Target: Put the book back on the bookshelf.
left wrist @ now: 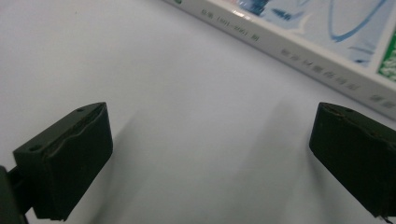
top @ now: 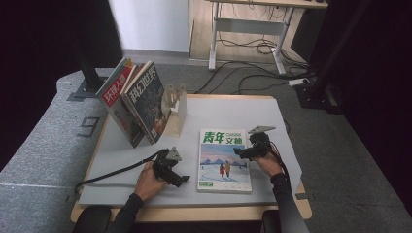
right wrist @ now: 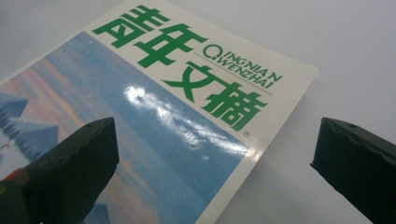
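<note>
Both my grippers, left (top: 183,180) and right (top: 238,151), hover with fingers released either side of the magazine (top: 223,160) lying flat at the worktop's (top: 228,111) five o'clock, presumably readying a lift.

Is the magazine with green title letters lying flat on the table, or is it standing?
Lying flat. The magazine rests cover up on the table, between the left gripper and right gripper.

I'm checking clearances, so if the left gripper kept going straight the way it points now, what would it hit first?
Probably the left edge of the magazine lying flat on the table. The left gripper, jaws open and empty, points across bare tabletop toward it; depth is hard to judge.
</note>
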`<state>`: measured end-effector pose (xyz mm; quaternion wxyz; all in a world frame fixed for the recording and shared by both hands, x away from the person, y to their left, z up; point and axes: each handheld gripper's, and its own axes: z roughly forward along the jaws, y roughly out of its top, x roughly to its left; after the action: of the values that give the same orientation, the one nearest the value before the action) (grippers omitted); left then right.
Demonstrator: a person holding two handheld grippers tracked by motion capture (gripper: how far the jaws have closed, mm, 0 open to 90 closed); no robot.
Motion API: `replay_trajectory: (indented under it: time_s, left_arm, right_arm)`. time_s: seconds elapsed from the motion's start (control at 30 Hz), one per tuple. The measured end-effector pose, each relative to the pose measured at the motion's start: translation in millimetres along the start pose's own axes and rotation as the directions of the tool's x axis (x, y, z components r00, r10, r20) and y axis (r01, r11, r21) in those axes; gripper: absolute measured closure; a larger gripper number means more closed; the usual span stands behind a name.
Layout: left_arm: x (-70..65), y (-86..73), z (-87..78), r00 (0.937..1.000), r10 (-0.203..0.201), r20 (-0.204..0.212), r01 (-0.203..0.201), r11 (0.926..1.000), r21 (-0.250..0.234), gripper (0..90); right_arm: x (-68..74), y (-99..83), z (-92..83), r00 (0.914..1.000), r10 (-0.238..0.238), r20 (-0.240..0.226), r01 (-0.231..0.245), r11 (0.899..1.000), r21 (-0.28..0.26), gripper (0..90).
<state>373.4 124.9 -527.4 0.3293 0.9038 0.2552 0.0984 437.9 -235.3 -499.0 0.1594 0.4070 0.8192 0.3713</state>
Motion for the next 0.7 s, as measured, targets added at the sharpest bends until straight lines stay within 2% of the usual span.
replay_trajectory:
  time_s: [0.03,0.1,0.33,0.43,0.53,0.57,0.67,0.7]
  left_arm:
    - [0.1,-1.0,1.9,1.0000,0.004,-0.008,-0.004,1.0000,0.006,0.0]
    - [1.5,-2.6,2.6,0.9999,-0.014,0.005,0.014,0.9999,-0.009,0.0]
    - [0.7,-3.5,3.0,0.9999,-0.014,-0.001,0.014,0.9998,-0.013,0.0]
    - [0.8,-3.7,3.0,0.9999,-0.015,0.000,0.015,0.9998,-0.014,0.0]
    - [0.8,-3.8,3.0,0.9999,-0.015,0.000,0.015,0.9998,-0.015,0.0]
    - [0.7,-3.8,3.0,0.9999,-0.014,-0.001,0.014,0.9998,-0.015,0.0]
    - [0.7,-3.8,3.0,0.9999,-0.014,-0.001,0.014,0.9998,-0.016,0.0]
    - [0.6,-3.9,3.0,0.9999,-0.014,-0.001,0.014,0.9998,-0.016,0.0]
  right_arm:
    - [0.9,-0.2,-1.7,1.0000,-0.006,0.001,0.006,1.000,0.001,0.0]
    - [4.0,-1.3,-7.9,0.9996,-0.027,-0.001,0.027,1.000,-0.001,0.0]
    - [9.3,-8.9,-16.5,0.9994,-0.030,-0.020,0.030,0.999,-0.017,0.0]
    - [11.5,-15.3,-19.0,0.9994,-0.030,-0.014,0.030,0.999,-0.011,0.0]
    - [11.8,-19.6,-19.4,0.9996,-0.025,-0.015,0.025,1.000,0.011,0.0]
    - [12.1,-22.1,-19.0,0.9995,-0.025,-0.018,0.026,0.999,0.032,0.0]
    - [13.3,-24.7,-17.7,0.9993,-0.028,-0.025,0.029,0.999,0.044,0.0]
    - [14.1,-25.4,-16.2,0.9994,-0.020,-0.029,0.022,0.997,0.071,0.0]
